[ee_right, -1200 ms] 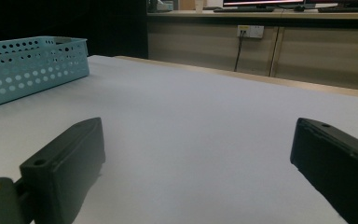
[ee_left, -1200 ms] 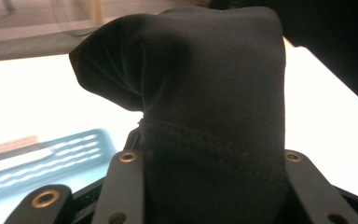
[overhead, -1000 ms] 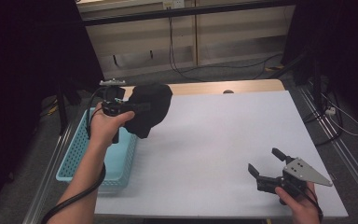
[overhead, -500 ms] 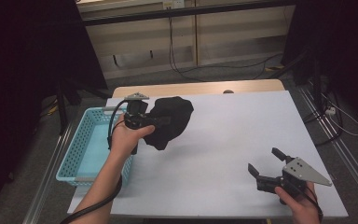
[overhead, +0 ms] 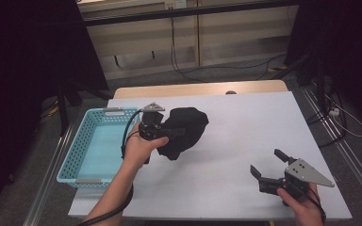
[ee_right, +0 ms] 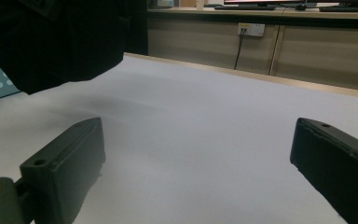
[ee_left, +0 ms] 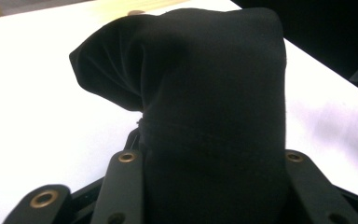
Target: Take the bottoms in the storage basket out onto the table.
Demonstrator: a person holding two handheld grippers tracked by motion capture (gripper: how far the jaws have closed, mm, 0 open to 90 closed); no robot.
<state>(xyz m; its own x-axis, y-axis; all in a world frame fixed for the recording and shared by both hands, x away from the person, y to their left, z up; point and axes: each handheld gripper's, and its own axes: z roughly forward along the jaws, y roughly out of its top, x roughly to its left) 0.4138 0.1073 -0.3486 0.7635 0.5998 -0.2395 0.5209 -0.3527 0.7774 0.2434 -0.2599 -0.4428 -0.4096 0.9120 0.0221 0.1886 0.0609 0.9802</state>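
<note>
A black cloth [overhead: 185, 130] hangs bunched in my left gripper [overhead: 168, 135], which is shut on it over the left part of the white table [overhead: 245, 117], just right of the basket. In the left gripper view the cloth [ee_left: 214, 93] bulges up between the two jaws of the left gripper [ee_left: 209, 186] and hides their tips. My right gripper [overhead: 267, 162] is held low near the table's front right edge, open, with nothing between its fingers. In the right gripper view the right gripper [ee_right: 198, 154] has its jaws spread wide over bare tabletop, and the cloth [ee_right: 65, 42] hangs at upper left.
A light blue perforated basket [overhead: 73, 155] stands at the table's left edge, with nothing visible inside it. A wooden strip [overhead: 193, 89] runs along the table's far edge. Cables lie on the floor beyond.
My left gripper has carried the black cloth rightward, from above the basket to over the white table beside it. The right gripper has stayed in place, open.
</note>
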